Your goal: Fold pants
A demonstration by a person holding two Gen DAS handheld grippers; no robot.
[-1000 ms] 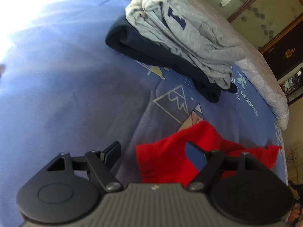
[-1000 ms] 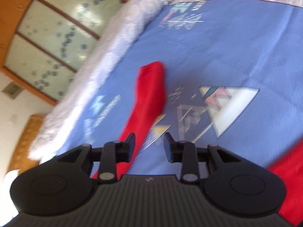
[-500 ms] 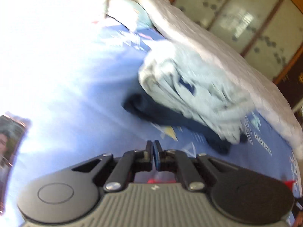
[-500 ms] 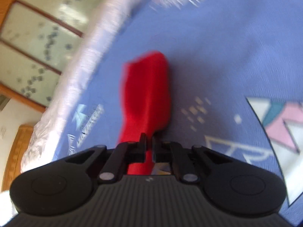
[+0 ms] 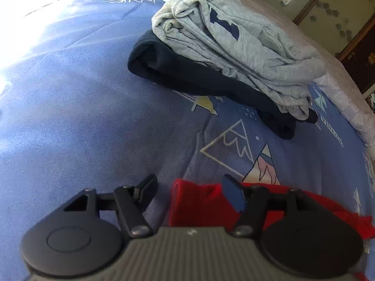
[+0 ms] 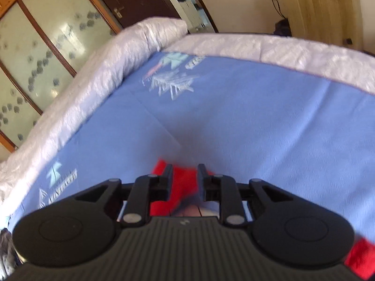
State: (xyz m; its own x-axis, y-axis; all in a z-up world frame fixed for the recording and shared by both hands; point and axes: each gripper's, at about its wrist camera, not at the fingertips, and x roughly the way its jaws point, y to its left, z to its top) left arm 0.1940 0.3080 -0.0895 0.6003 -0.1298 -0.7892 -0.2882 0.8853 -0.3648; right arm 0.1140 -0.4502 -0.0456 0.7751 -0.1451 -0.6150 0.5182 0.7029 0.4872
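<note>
The red pants lie on the blue patterned bedcover. In the left wrist view one end of them sits below and between the fingers of my left gripper. Its jaws are opening wide and the pads do not touch the cloth. In the right wrist view, which is blurred, a narrow red part of the pants shows in the gap of my right gripper. Those jaws are opening too, a small way apart, and do not pinch the cloth. More red cloth shows at the lower right.
A crumpled grey garment lies on a folded dark navy one further up the bed. A white quilted border runs along the bed's far edges. Beyond it stand glass-panelled doors and a dark door.
Both grippers were shut half a second ago and now stand apart again. The left view has swung back down onto the red pants. The right view has tipped up toward the bed's corner.
</note>
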